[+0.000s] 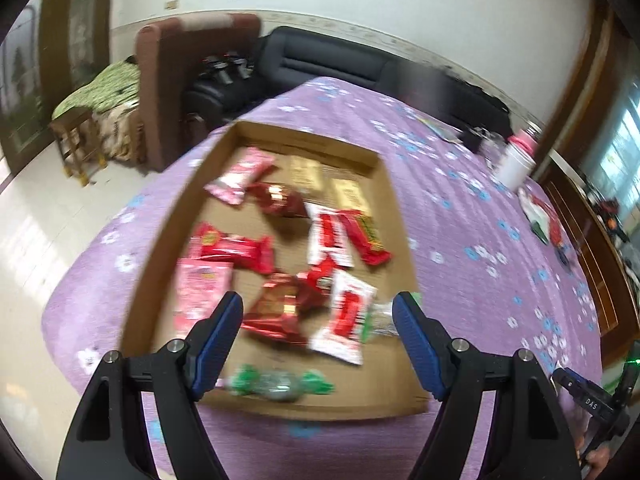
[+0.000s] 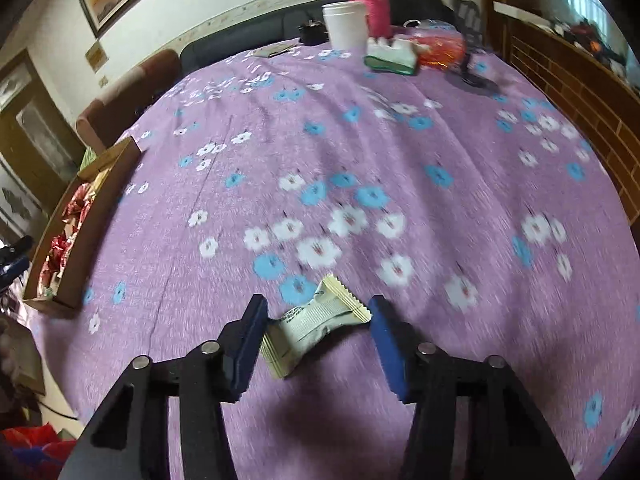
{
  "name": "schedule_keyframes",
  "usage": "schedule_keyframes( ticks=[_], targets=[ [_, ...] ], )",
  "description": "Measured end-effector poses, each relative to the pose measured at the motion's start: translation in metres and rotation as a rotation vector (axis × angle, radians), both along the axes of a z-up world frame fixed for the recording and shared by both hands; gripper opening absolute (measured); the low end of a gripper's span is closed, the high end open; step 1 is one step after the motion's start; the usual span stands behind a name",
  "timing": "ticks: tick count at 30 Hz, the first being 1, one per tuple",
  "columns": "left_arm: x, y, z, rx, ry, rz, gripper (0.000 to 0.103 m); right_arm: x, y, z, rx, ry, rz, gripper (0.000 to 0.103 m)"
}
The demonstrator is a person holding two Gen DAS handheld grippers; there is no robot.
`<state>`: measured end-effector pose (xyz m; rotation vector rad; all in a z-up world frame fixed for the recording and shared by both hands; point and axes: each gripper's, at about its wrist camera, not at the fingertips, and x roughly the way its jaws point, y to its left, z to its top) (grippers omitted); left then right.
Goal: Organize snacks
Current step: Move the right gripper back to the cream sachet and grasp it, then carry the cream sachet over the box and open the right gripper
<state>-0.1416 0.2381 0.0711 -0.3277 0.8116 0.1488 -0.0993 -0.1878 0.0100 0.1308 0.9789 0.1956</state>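
Right tongs (image 2: pixel 318 330), blue-padded, low over the purple flowered cloth (image 2: pixel 360 140) covering the surface, jaws part-way apart on either side of a cream snack packet (image 2: pixel 316 322). Packet flat on the cloth, lying aslant; left pad at or almost at its crimped near end, right pad just off its far corner; whether either pad truly presses, impossible to tell through the blur. No lift visible.

Left tongs (image 1: pixel 318 316) wide apart with nothing between the pads, hovering above the near end of a shallow cardboard tray (image 1: pixel 400 216). Inside the tray, loosely scattered: red foil packets (image 1: pixel 276 312), red-and-white sachets (image 1: pixel 344 316), pink packets (image 1: pixel 202 288), a green-wrapped sweet (image 1: pixel 276 386) by the near wall, tan packets (image 1: pixel 348 194) toward the far end. From the right wrist view, same tray at the cloth's left edge, well apart from the cream packet.

Farther back on the cloth: white cup (image 2: pixel 346 24), pink bottle (image 2: pixel 372 4), green-and-white tissue pack (image 2: pixel 394 58). Beyond the surface, dark sofa (image 1: pixel 332 60) and brown armchair (image 1: pixel 176 80).
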Motion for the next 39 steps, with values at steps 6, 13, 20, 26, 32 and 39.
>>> schedule_keyframes(
  ticks=[6, 13, 20, 26, 32, 39],
  targets=[
    [-0.007, 0.024, 0.001, -0.006, 0.015, 0.074, 0.077, 0.023, 0.031, 0.002, 0.002, -0.007, 0.081, 0.052],
    [-0.006, 0.028, 0.002, -0.006, 0.024, 0.097, 0.077, 0.027, 0.049, 0.002, 0.063, -0.014, 0.145, 0.04],
    [-0.003, 0.033, -0.002, -0.039, 0.035, 0.107, 0.077, 0.028, 0.04, -0.001, 0.107, -0.006, 0.149, 0.04],
    [-0.007, 0.033, -0.002, -0.051, 0.024, 0.101, 0.077, 0.026, 0.049, 0.0, 0.068, -0.003, 0.194, 0.054],
    [-0.008, 0.025, -0.009, -0.047, 0.029, 0.06, 0.077, 0.016, 0.062, -0.001, -0.013, -0.022, 0.232, 0.023],
    [-0.009, 0.024, -0.012, -0.074, 0.019, 0.041, 0.077, 0.016, 0.019, 0.004, 0.134, -0.018, 0.108, 0.023]
  ],
)
